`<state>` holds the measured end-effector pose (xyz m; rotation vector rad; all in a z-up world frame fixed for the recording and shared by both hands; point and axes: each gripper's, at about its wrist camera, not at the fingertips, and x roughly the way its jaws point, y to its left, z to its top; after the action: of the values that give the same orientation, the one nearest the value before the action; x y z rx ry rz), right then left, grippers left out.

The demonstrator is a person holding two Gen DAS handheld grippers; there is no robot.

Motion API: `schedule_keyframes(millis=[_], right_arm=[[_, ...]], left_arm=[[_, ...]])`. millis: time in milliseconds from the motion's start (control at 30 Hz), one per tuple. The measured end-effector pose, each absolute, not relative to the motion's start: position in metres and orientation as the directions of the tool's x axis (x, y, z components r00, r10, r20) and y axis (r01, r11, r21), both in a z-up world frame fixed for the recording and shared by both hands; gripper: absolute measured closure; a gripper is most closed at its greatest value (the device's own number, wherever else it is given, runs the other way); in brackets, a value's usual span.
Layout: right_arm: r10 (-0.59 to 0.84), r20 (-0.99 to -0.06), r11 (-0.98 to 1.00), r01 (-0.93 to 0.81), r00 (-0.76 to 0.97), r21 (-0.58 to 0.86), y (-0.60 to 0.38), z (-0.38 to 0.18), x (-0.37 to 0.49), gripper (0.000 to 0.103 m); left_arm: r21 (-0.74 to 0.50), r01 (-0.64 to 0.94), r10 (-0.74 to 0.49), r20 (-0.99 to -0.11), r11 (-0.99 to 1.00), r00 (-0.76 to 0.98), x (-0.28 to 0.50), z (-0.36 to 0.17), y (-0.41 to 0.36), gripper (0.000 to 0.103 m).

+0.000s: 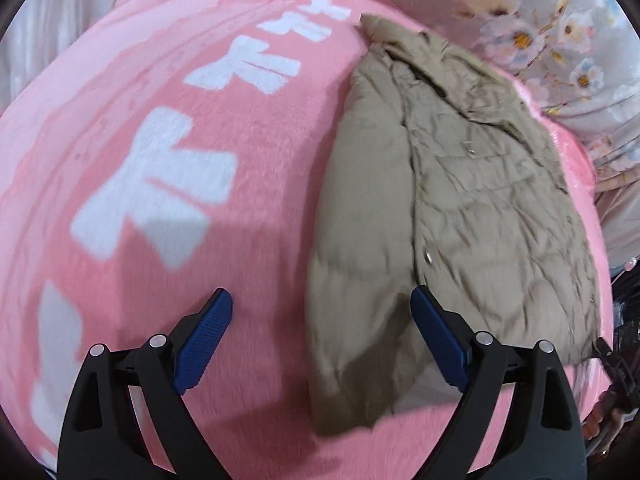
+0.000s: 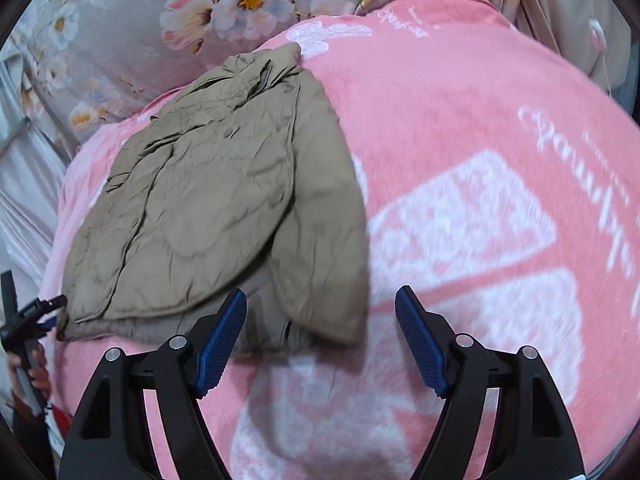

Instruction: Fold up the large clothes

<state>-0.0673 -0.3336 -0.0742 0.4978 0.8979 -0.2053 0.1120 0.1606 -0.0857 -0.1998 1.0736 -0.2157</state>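
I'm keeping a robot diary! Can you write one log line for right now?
left tool: open, empty | right tool: open, empty | puffy tan quilted jacket: partly folded, flat on fluffy pink blanket with white print | nothing gripped

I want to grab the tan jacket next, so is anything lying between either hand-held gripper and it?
Nothing visible. The tan jacket lies alone on the pink blanket, and both the left hand-held gripper and right hand-held gripper are open directly by its near edge.

A pink fleece blanket (image 1: 168, 160) with white lettering covers the bed, beside grey floral bedding (image 2: 132, 20).
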Motion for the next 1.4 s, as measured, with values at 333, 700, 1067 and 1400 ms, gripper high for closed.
schedule_keyframes(millis=[333,700,1067,1400], right_arm=[[0.107,-0.725,0.753,0.421,0.680,0.506,-0.326,-0.088,-0.061,0.080],[0.028,-0.594,0.825,0.317,0.804,0.468,-0.308,-0.026,-0.113,0.100],[-0.003,-0.316,0.922,0.126,0.949,0.367,-0.282,0.095,-0.231,0.101],[-0.048,-0.305,0.870,0.190,0.951,0.455,-0.334,0.108,-0.087,0.101]], left_arm=[[-0.348,0.056,-0.333,-0.819,0.936,0.468,0.099,-0.082,0.143,0.051],[-0.382,0.134,-0.392,-0.757,0.915,0.523,0.059,-0.033,0.153,0.100],[-0.393,0.243,-0.438,-0.546,0.887,0.714,-0.058,0.108,0.205,0.100],[-0.235,0.224,-0.319,-0.536,0.946,0.782,0.059,0.127,0.158,0.099]])
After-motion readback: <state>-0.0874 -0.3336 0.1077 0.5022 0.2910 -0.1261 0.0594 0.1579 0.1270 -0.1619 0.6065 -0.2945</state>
